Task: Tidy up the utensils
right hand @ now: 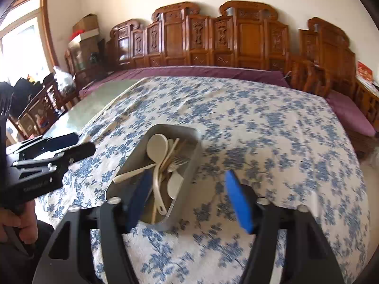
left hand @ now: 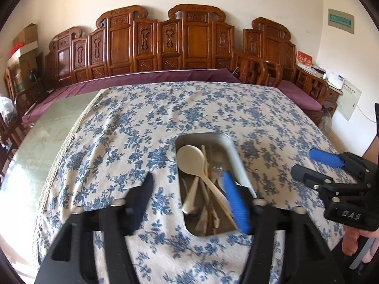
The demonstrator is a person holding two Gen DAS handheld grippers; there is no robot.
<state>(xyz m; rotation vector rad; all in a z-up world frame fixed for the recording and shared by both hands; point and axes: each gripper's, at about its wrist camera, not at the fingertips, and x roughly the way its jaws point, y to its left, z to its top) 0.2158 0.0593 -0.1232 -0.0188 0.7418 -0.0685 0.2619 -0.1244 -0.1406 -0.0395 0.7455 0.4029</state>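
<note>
Both sets of jaws are spread wide and holding nothing, so my guess is the sorting is either wrapped up or hasn't really kicked off. Up close, the left gripper (left hand: 193,201) hangs low over the near end of the metal tray (left hand: 231,146), its blue-padded finger crossing over the tray's right half while the other finger sits off to the left over bare cloth. From its own camera the right gripper (right hand: 189,201) hovers over the tray's near right corner, one finger over the tray and the other over the floral tablecloth (right hand: 272,123). The right gripper also shows up at the edge of the left camera (a bit of the person's hand peeks out below it). All the utensils I can see are piled in that tray: a white plastic rice spoon (left hand: 191,157) lying diagonally, a metal fork (left hand: 216,168), a steel spoon (left hand: 190,207) with its bowl toward the near end, a white spatula-looking thing (right hand: 175,184), and some pale sticks that may be chopsticks, too tangled to count. One white handle (right hand: 132,172) pokes up over the tray's left rim, probably just propped on the pile. Past the tray the cloth runs out to a bare green tabletop (left hand: 54,123), then a purple-cushioned carved wooden bench (left hand: 165,45) against the wall.
</note>
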